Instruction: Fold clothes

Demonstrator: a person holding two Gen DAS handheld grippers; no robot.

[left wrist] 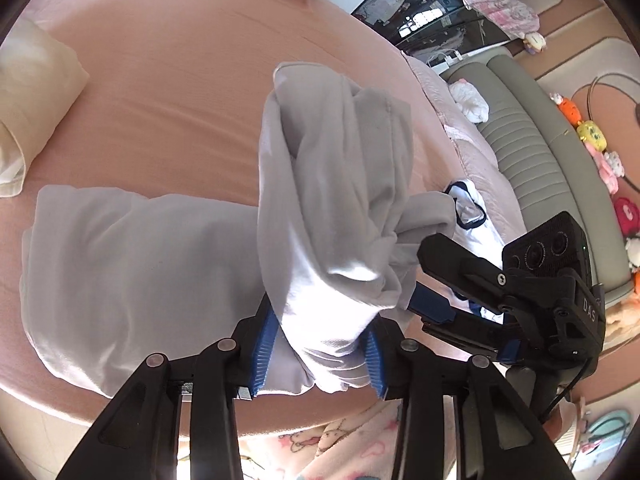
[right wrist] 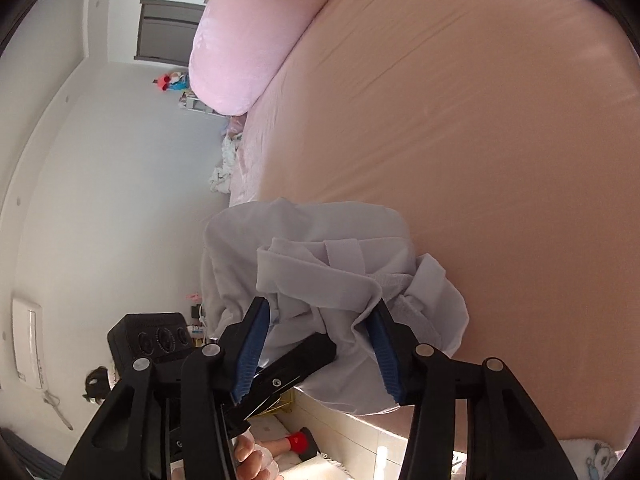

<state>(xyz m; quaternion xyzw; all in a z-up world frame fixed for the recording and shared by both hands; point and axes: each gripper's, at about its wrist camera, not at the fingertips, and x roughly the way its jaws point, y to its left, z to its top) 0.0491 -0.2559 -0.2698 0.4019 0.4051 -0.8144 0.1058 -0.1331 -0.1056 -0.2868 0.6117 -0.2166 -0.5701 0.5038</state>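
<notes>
While both tongs, the left tongs (left wrist: 320,354) and right tongs (right wrist: 320,344), pinch bunched ends of the pale grey garment (left wrist: 332,184) above the pink bed (left wrist: 168,92) at mid-frame, I'd keep the cloth taut and level so it lies flat.

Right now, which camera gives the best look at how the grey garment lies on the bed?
The left wrist view. It shows the grey garment spread flat across the bed, with its near end bunched up between both grippers. The right wrist view shows only that lifted bunch close up; the flat part is hidden behind it.
</notes>
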